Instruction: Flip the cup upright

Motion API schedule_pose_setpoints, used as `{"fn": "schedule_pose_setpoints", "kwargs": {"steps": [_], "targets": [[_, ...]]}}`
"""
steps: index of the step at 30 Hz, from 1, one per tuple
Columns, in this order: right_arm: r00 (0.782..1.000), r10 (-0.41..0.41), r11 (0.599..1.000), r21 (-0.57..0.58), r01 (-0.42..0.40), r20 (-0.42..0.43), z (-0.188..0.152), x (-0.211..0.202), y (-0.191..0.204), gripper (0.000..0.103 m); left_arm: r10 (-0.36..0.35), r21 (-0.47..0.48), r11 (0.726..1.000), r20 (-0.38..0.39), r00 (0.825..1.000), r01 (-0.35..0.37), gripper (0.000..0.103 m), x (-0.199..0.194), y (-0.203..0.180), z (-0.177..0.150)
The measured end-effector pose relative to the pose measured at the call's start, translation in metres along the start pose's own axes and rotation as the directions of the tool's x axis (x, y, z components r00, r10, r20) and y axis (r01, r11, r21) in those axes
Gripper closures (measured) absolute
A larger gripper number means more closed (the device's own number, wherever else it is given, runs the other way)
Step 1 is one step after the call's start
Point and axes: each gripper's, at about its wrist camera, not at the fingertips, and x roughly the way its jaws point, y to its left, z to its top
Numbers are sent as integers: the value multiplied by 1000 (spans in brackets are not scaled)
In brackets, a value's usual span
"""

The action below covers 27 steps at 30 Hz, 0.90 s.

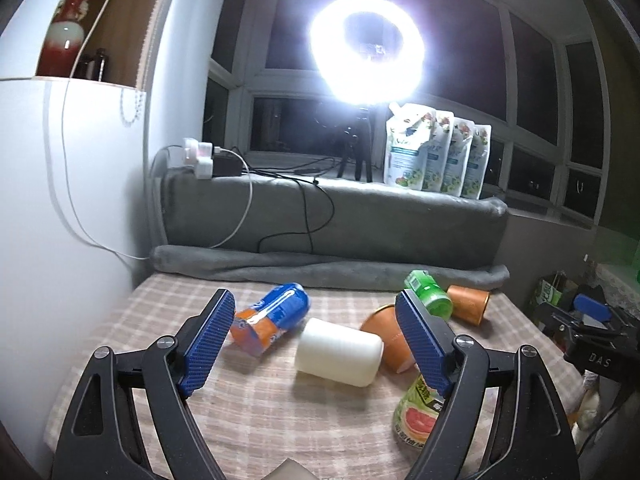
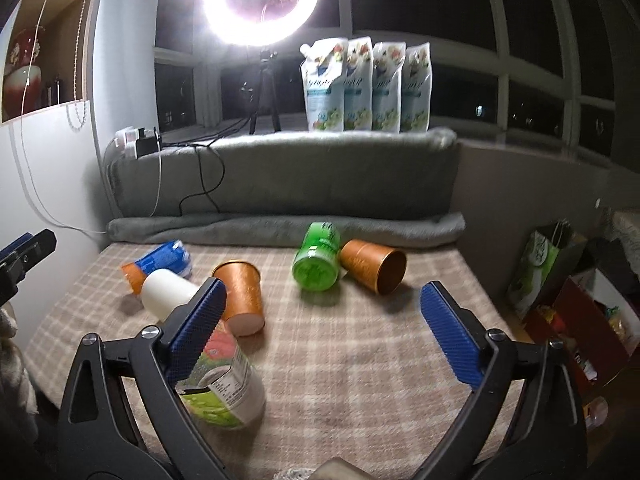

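Several cups and cans lie on their sides on a plaid cloth. A white cup (image 1: 340,353) (image 2: 168,292) lies in the middle, between my left gripper's open jaws in the left wrist view. Two copper cups lie nearby: one (image 1: 386,338) (image 2: 242,294) beside the white cup, one (image 1: 468,303) (image 2: 372,266) further right. My left gripper (image 1: 316,340) is open and empty above the cloth. My right gripper (image 2: 322,330) is open and empty, held above the cloth right of the nearer copper cup.
A blue-orange can (image 1: 272,316) (image 2: 162,262), a green can (image 1: 428,290) (image 2: 316,258) and a fruit-label can (image 1: 418,416) (image 2: 222,384) lie on the cloth (image 2: 360,360). A grey rolled blanket (image 1: 320,264) borders the back. A ring light (image 1: 366,46) and pouches (image 1: 436,152) stand on the sill.
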Motion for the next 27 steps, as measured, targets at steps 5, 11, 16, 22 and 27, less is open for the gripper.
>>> {"fn": "schedule_pose_setpoints", "kwargs": {"steps": [5,11,16,22,27], "targets": [[999,-29,1000,-3,29,27,2,-5,0,2,1,2,1000,2,1000,-1,16,0,0,0],[999,-39,999,9,39,37,3,-7,-2,1,-9,11,1000,-7,1000,9,15,0,-4,-2],[998,-53,999,3,53,46,3,-9,-1,1,-13,7,1000,-20,1000,13,15,1,-4,-2],[998,-52,999,3,52,44,3,-8,-1,1,-15,10,1000,-24,1000,15,15,1,-4,-3],[998,-53,999,3,53,46,3,-8,-1,1,-22,9,1000,-37,999,23,15,3,-4,-4]]}}
